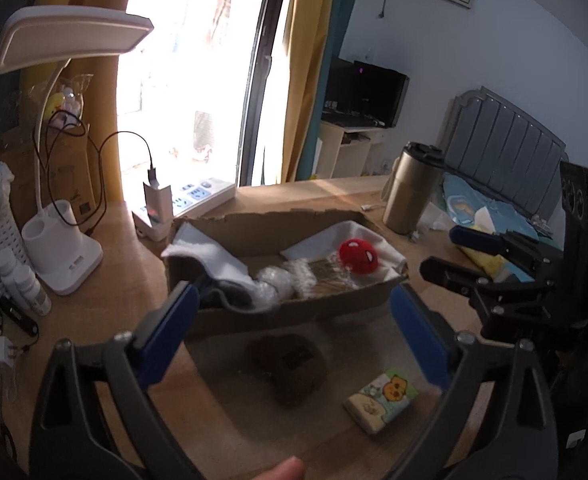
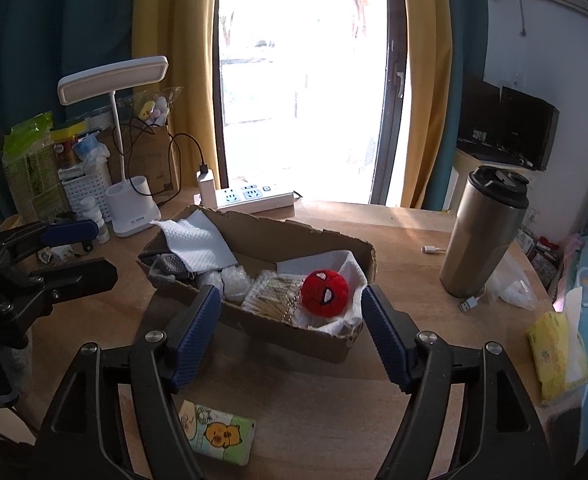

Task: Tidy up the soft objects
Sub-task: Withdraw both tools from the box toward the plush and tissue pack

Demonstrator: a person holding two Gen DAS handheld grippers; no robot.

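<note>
A shallow cardboard box [image 1: 294, 312] [image 2: 326, 344] stands mid-table. In it lie a red spider-face plush ball [image 1: 359, 257] [image 2: 325, 292], white cloths [image 1: 210, 254] [image 2: 198, 246], a grey sock [image 2: 166, 266], bubble wrap [image 1: 274, 284] and a pack of cotton swabs [image 2: 270, 298]. A dark brown fuzzy object [image 1: 290, 368] and a cartoon tissue pack [image 1: 382, 400] [image 2: 216, 436] lie on the table in front of the box. My left gripper [image 1: 294, 328] is open and empty above the brown object. My right gripper [image 2: 290, 328] is open and empty over the box's near wall.
A white desk lamp [image 1: 66, 256] [image 2: 132, 204], a power strip [image 1: 198, 196] [image 2: 254, 196] and bottles [image 1: 24, 280] stand at the back left. A steel tumbler [image 1: 410, 188] [image 2: 482, 236] stands right. A yellow tissue pack [image 2: 558, 356] lies at the right edge.
</note>
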